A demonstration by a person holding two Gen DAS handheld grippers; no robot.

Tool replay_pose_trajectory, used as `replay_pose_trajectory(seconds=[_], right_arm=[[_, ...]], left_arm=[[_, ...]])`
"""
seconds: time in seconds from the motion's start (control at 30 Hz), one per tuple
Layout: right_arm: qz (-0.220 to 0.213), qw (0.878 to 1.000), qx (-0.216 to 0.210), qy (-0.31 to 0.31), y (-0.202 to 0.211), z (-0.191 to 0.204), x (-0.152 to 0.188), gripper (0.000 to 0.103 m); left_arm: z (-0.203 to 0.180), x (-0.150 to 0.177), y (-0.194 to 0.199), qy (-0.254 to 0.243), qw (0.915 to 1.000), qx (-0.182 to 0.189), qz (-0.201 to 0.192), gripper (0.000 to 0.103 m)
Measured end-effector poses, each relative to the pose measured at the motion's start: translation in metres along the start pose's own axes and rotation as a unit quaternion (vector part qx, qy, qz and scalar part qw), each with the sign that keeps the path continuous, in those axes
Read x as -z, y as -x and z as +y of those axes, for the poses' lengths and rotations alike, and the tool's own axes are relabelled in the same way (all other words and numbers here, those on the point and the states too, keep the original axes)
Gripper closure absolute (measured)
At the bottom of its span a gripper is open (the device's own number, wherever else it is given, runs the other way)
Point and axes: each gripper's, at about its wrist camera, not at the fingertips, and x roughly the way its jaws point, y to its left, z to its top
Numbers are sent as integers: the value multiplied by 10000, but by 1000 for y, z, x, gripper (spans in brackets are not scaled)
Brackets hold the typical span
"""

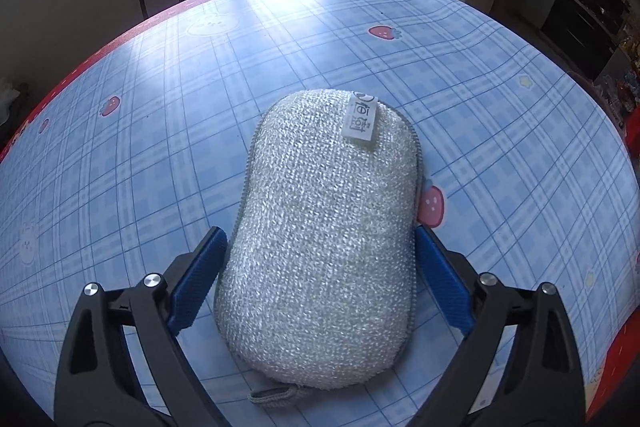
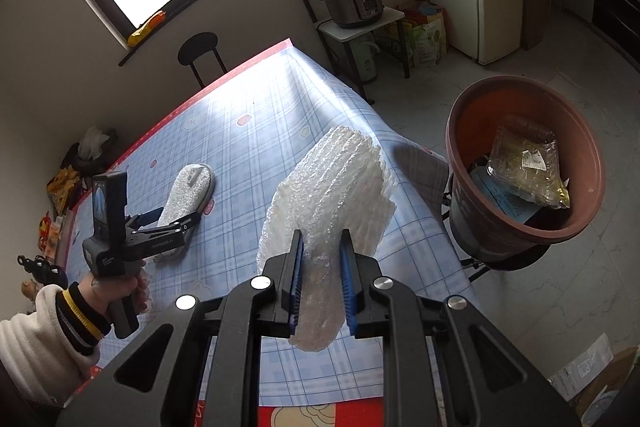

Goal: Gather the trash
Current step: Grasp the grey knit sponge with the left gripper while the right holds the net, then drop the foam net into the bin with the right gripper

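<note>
From your left wrist camera, your left gripper (image 1: 316,259) has its blue-padded fingers (image 1: 198,281) spread wide around the silver-grey woven oval scrubbing sponge (image 1: 320,239); the pads sit just beside the sponge's two long edges, but you cannot tell whether they touch it. The sponge lies flat on the blue plaid tablecloth with strawberry prints (image 1: 160,131), its white sewn label (image 1: 361,121) at the far end and a small grey loop (image 1: 272,395) at the end nearest you. A pink strawberry print (image 1: 431,207) peeks out just right of the sponge. From your right wrist camera, your right gripper (image 2: 322,283) has its fingers (image 2: 295,283) pinched in on the lower part of a crumpled sheet of clear bubble wrap (image 2: 336,187), which fans out above the pads and hangs raised over the tablecloth (image 2: 248,131). To the right of the bubble wrap, off the table's edge, stands a round terracotta-brown plastic pot (image 2: 520,167) holding a clear plastic package (image 2: 524,163) and blue paper (image 2: 500,199). Left of the bubble wrap, the sponge (image 2: 188,191) lies on the cloth with your left gripper (image 2: 172,217) around its near end, held by your left hand (image 2: 120,291).
</note>
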Motion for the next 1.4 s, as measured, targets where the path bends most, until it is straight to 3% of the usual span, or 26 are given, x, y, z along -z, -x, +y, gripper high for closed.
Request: replay_pose_trajectory(seconds=[0.4,0.63,0.8,1.1,1.4], right_arm=[[-103,9998,-56,186,13,12,-4,85],[-402,9986,-167,308,30,21,-14,85],[-852,9952,-34,471,52,15,-34,85],[-1515,9869,551,-21,100,-68,-81,84],[-1195,9877,995,-157,85,-151,-128,84]], left_arm=[[11,21,20,363,9993,35,-48,14],[10,26,81,484,9973,6,-547,14],[-1,18,132,547,9936,90,-984,14],[-29,19,235,923,9778,435,-1831,13],[-54,34,279,1253,9684,307,-2134,13]])
